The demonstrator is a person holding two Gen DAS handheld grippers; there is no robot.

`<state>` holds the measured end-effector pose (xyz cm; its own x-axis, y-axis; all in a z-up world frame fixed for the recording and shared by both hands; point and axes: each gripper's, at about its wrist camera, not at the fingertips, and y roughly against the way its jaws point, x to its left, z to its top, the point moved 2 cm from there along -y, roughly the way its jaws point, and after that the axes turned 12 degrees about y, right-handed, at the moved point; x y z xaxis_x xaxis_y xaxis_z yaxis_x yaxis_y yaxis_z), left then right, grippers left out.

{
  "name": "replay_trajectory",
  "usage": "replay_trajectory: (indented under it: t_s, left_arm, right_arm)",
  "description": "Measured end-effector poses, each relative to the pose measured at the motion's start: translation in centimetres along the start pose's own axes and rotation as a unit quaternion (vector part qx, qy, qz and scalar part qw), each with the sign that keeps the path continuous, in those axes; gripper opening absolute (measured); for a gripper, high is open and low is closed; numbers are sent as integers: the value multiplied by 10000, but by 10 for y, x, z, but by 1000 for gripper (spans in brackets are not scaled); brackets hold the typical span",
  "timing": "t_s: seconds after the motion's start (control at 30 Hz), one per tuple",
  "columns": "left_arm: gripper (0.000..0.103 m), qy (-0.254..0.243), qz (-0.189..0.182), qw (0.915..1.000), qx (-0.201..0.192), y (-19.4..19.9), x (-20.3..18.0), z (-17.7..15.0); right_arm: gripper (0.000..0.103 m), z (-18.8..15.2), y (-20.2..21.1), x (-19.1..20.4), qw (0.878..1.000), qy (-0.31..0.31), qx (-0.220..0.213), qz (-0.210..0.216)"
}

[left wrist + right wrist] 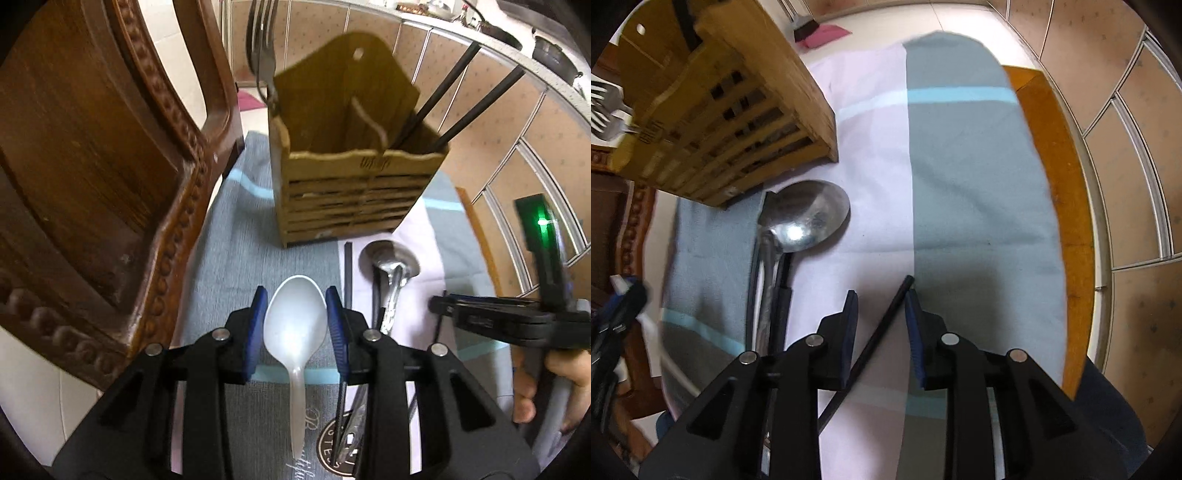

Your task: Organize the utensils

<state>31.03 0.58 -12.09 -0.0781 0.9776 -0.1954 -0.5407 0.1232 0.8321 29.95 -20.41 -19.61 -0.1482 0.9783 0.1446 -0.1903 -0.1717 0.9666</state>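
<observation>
My left gripper [296, 295] is shut on a white plastic spoon [295, 325], its blue pads pressing both sides of the bowl and the handle hanging toward the camera. Ahead stands the wooden utensil holder [354, 192], with forks [262, 48] in its left compartment and two black chopsticks [454, 77] in its right. A metal spoon [809, 218] lies on the cloth in front of the holder [731, 110], with dark chopsticks [781, 295] beside its handle. My right gripper [882, 295] is open, pointing down over a single black chopstick [875, 339] that lies slantwise between its jaws.
A grey, pink and blue-striped cloth [979, 166] covers the small wooden table [1060, 166], whose edge shows on the right. A carved wooden chair [92, 184] stands close on the left. Cabinet doors [1126, 147] run along the right side.
</observation>
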Motion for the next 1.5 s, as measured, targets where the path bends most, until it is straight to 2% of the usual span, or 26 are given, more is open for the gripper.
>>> replay_trajectory:
  t_s: [0.03,0.07,0.17,0.2,0.37,0.43,0.5,0.53,0.57,0.7,0.87,0.97,1.03,1.23,1.5]
  left_arm:
    - [32,-5,-14,10000,-35,5,1,1]
    - [32,-6,-26,10000,-61,3,1,6]
    - [32,8,-60,9999,-149,7,-5,10]
    - [32,8,-66,9998,-182,9,-5,10]
    - [32,16,-80,9996,-273,17,-5,11]
    - [32,28,-92,9996,-267,17,-6,11]
    - [32,28,-100,9996,-256,17,-8,10]
    - [32,25,-102,9996,-248,18,-8,9]
    - [32,21,-100,9997,-238,18,-8,8]
    - [32,2,-114,9997,-197,15,-8,5]
    - [32,19,-125,9998,-178,12,-5,6]
    - [32,27,-125,9998,-181,12,-3,6]
    - [32,34,-121,9998,-185,13,-3,6]
    - [32,39,-139,9996,-235,19,-4,7]
    - [32,91,-169,9990,-399,35,-3,12]
  right_arm:
    - [26,2,-1,2,10000,30,32,-61]
    - [22,2,-1,3,9999,36,39,-103]
    - [3,6,-1,4,9998,89,3,-176]
    - [0,6,2,6,9996,146,-80,-206]
    - [1,6,23,13,9985,318,-361,-247]
    - [1,9,24,13,9989,313,-263,-216]
    - [7,12,15,8,9997,136,-46,-197]
    - [19,14,13,5,9998,76,-8,-184]
    - [23,16,9,2,9999,-13,14,-131]
    - [23,23,-6,3,9992,-64,126,-367]
    - [22,31,-13,23,9959,258,212,-838]
    - [11,31,-16,31,9956,338,264,-833]
    - [11,31,-16,34,9962,346,275,-757]
    - [9,24,9,42,9989,288,-160,-340]
    - [7,22,99,54,9920,421,-1193,14]
